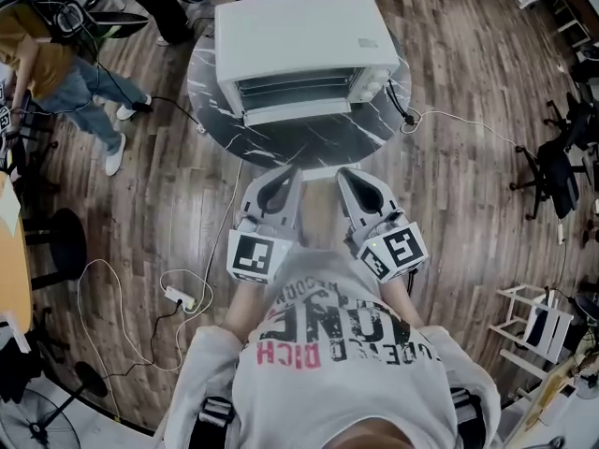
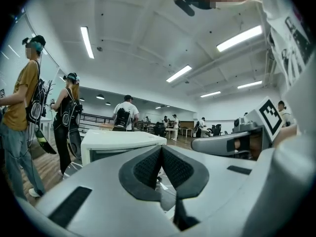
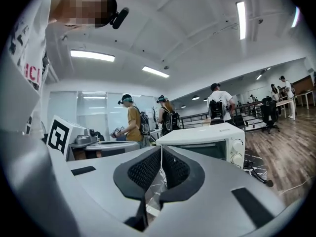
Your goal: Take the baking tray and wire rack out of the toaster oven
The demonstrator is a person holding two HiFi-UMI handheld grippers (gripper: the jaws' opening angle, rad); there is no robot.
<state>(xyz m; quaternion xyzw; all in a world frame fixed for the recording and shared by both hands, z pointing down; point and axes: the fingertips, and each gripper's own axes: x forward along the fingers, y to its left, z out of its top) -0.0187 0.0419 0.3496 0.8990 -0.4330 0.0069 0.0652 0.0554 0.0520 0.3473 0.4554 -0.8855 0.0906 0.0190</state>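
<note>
Nothing is out yet: left gripper (image 1: 284, 176) and right gripper (image 1: 349, 176), jaws clenched empty, face the toaster oven (image 1: 299, 40) at twelve o'clock, wire rack (image 1: 290, 89) inside.

Left claw (image 1: 281, 181) and right claw (image 1: 353, 180) side by side, level, jaws closed, both empty.

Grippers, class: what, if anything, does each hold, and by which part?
Nothing is held: left gripper and right gripper are both shut empty, short of the white metal toaster oven.
</note>
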